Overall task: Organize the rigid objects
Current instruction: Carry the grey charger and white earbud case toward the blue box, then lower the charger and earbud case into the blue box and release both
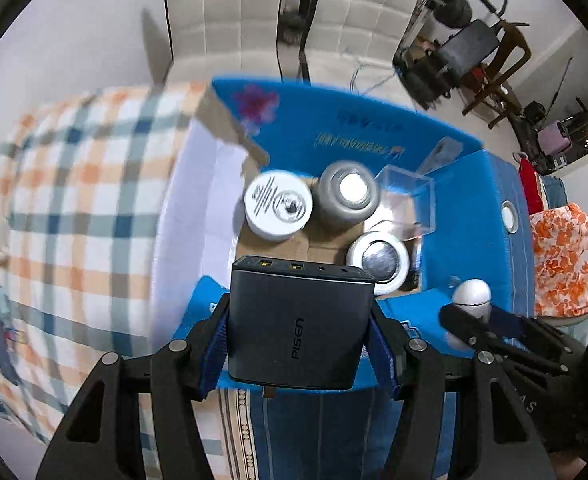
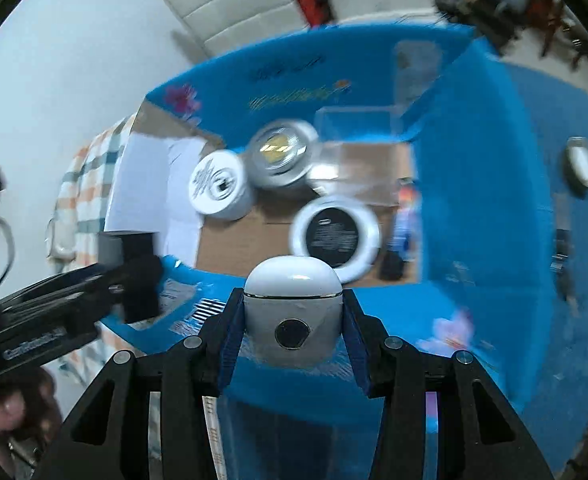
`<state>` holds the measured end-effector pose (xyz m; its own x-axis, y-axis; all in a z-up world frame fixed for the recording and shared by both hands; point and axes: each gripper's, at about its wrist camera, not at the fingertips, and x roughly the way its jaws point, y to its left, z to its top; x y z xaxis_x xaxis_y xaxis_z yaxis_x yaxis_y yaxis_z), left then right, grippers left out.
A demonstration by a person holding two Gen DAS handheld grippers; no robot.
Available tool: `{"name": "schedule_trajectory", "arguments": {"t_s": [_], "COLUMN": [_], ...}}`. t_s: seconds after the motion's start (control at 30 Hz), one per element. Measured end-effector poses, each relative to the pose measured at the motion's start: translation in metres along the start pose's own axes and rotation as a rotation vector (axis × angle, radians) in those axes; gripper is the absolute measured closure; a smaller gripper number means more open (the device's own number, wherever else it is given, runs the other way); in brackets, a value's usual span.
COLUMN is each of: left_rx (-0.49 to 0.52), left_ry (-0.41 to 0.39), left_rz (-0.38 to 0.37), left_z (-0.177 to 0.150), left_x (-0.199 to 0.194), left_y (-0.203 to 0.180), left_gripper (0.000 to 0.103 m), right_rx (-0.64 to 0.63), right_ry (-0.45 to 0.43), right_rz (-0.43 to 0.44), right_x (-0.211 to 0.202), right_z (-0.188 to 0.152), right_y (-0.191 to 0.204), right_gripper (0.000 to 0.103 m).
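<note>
1. We see the left gripper [image 1: 300, 334] clamped on a dark grey power bank [image 1: 300, 320] marked PISEN, its blue-padded fingers [image 1: 216, 350] pressing both sides, ports facing forward.
2. We hold that power bank above the near edge of an open blue box [image 1: 350, 128] with a brown cardboard floor.
3. In the right wrist view, the right gripper [image 2: 292, 320] is closed on a white egg-shaped case [image 2: 292, 304], rounded lid up, a dark round mark on its front.
4. That case also hangs over the box's near wall.
5. Inside the box we find a white printed-lid jar [image 1: 278, 206], a grey canister [image 1: 348, 196] touching it, a clear plastic box [image 1: 408, 196] at the far right corner, and a white round tin [image 1: 378, 262] nearest us.
6. The box rests on a checked cloth [image 1: 74, 208]; white quilted cushions [image 1: 222, 20] lie beyond.
</note>
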<state>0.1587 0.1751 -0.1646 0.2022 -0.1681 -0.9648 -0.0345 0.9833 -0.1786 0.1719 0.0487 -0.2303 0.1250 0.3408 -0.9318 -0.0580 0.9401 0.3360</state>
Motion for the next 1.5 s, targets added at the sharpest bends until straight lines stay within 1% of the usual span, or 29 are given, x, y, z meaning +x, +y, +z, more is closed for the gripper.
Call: {"name": "schedule_trajectory", "arguments": {"t_s": [0.07,0.1,0.2,0.43,0.57,0.7,0.77,0.83,0.87,0.97,1.03,1.07,1.1,1.2,1.23,1.3,1.33,1.37,1.4,1.5], "left_rx": [-0.019,-0.029,-0.039,-0.03,-0.036,-0.049,-0.047,-0.033,-0.032,-0.031,-0.025,-0.024,-0.023,-0.033,-0.033,-0.028,-0.028,-0.031,-0.032,-0.023], "left_ry": [0.052,0.081,0.136,0.235,0.265,0.269,0.27,0.272,0.275,0.282,0.28,0.278,0.276,0.265,0.265,0.253,0.247,0.238,0.233,0.211], "left_rz": [-0.026,-0.04,-0.068,-0.057,-0.066,-0.081,-0.074,-0.048,-0.052,-0.044,-0.032,-0.028,-0.025,-0.018,-0.006,0.015,0.019,0.022,0.025,0.046], "left_z": [0.007,0.011,0.019,0.029,0.029,0.031,0.033,0.033,0.034,0.03,0.03,0.031,0.03,0.025,0.022,0.019,0.017,0.015,0.013,0.009], "left_x": [0.021,0.031,0.053,0.09,0.101,0.101,0.099,0.098,0.098,0.095,0.09,0.09,0.088,0.079,0.076,0.069,0.066,0.061,0.058,0.047], "left_y": [0.008,0.012,0.018,0.021,0.022,0.025,0.025,0.026,0.027,0.028,0.027,0.025,0.024,0.026,0.025,0.026,0.026,0.026,0.026,0.02], "left_gripper": [0.045,0.045,0.045,0.045,0.045,0.045,0.045,0.045,0.045,0.045,0.045,0.045,0.045,0.045,0.044,0.038,0.033,0.033,0.033,0.033], "right_rx": [-0.012,-0.015,-0.032,-0.044,-0.05,-0.062,-0.061,-0.046,-0.038,-0.032,-0.037,-0.039,-0.042,-0.057,-0.056,-0.057,-0.057,-0.057,-0.058,-0.054], "right_ry": [0.026,0.029,0.06,0.111,0.153,0.19,0.191,0.195,0.199,0.201,0.196,0.193,0.182,0.163,0.159,0.142,0.13,0.115,0.104,0.076], "right_rz": [0.027,0.028,0.021,-0.011,-0.016,-0.017,-0.025,-0.033,-0.039,-0.063,-0.075,-0.08,-0.096,-0.173,-0.184,-0.228,-0.243,-0.257,-0.265,-0.27], "right_x": [0.017,0.023,0.042,0.076,0.092,0.106,0.109,0.111,0.112,0.109,0.106,0.104,0.099,0.089,0.081,0.071,0.066,0.059,0.054,0.036], "right_z": [0.005,0.007,0.013,0.021,0.024,0.025,0.026,0.026,0.026,0.025,0.023,0.022,0.019,0.017,0.012,0.011,0.011,0.012,0.012,0.013], "right_y": [0.004,0.006,0.012,0.021,0.024,0.028,0.028,0.028,0.027,0.025,0.023,0.023,0.02,0.016,0.008,0.003,0.001,-0.001,-0.002,-0.009], "right_gripper": [0.054,0.054,0.054,0.054,0.054,0.054,0.054,0.054,0.053,0.049,0.039,0.026,0.021,0.021,0.021,0.019,0.017,0.013,0.011,0.009]}}
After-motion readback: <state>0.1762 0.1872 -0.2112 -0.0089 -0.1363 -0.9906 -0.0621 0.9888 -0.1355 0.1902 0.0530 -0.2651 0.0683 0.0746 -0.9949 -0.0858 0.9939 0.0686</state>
